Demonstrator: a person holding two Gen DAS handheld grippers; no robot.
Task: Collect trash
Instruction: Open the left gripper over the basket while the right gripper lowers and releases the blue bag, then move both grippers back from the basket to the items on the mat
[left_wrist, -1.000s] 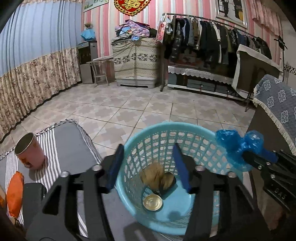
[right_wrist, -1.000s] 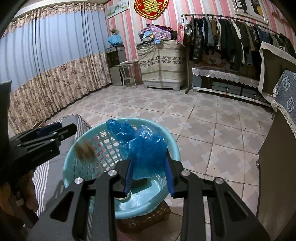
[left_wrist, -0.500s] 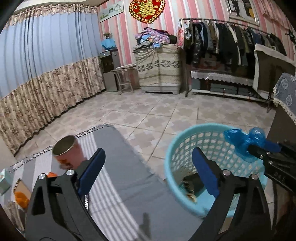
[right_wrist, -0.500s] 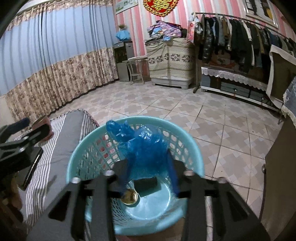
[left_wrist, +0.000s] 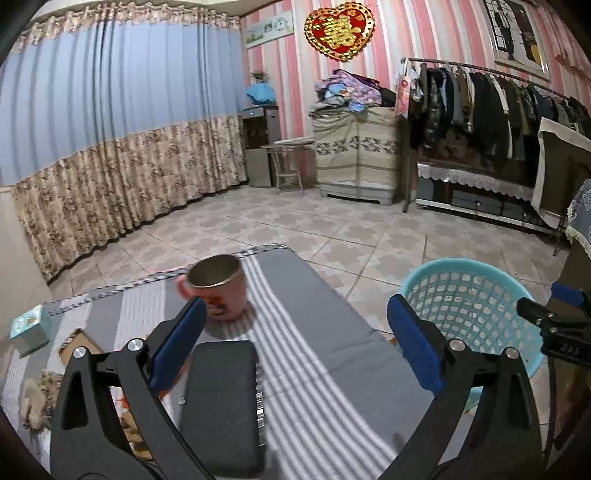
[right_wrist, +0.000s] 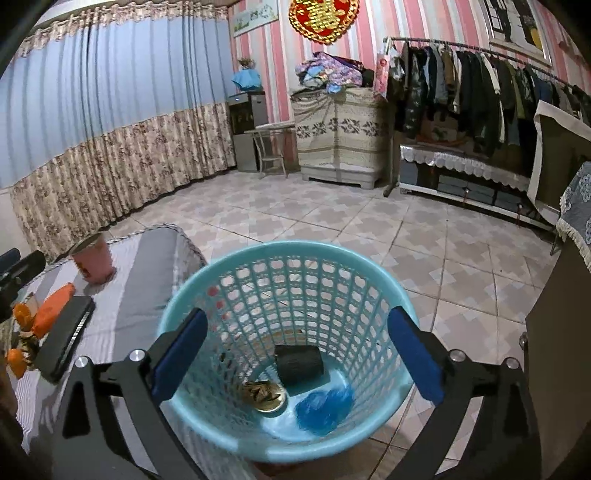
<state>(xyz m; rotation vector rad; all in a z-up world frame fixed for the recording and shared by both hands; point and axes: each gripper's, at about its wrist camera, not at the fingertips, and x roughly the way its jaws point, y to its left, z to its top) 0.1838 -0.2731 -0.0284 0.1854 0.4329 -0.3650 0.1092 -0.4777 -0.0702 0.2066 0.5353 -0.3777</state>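
The right gripper (right_wrist: 295, 350) hangs over the blue basket (right_wrist: 229, 273). Its jaws have just been opening and now stand wide, with nothing between them. The blue plastic bag (right_wrist: 323, 406) lies at the bottom of the basket, on the side near the camera. Next to it are a round gold lid (right_wrist: 271, 404) with a brown crumpled scrap (right_wrist: 256, 391) on it, and a dark block (right_wrist: 299, 363) a bit further back.

The basket stands on the tiled floor (right_wrist: 369, 221), just beside the end of the bed (left_wrist: 306, 354) with the grey and white striped cover.

The left gripper (left_wrist: 295, 350) is over the bed. Its jaws have just been opening too, and they stand wide and hold nothing. A pink cup (left_wrist: 218, 288) stands upright near the far edge of the bed. A flat dark grey thing (left_wrist: 221, 402) lies nearer the camera, under the jaws. A small teal box (left_wrist: 29, 328) sits by the left edge of the bed. In the right wrist view, some orange pieces (right_wrist: 51, 310) lie on the bed just beside the flat dark thing, and the pink cup stands behind them.
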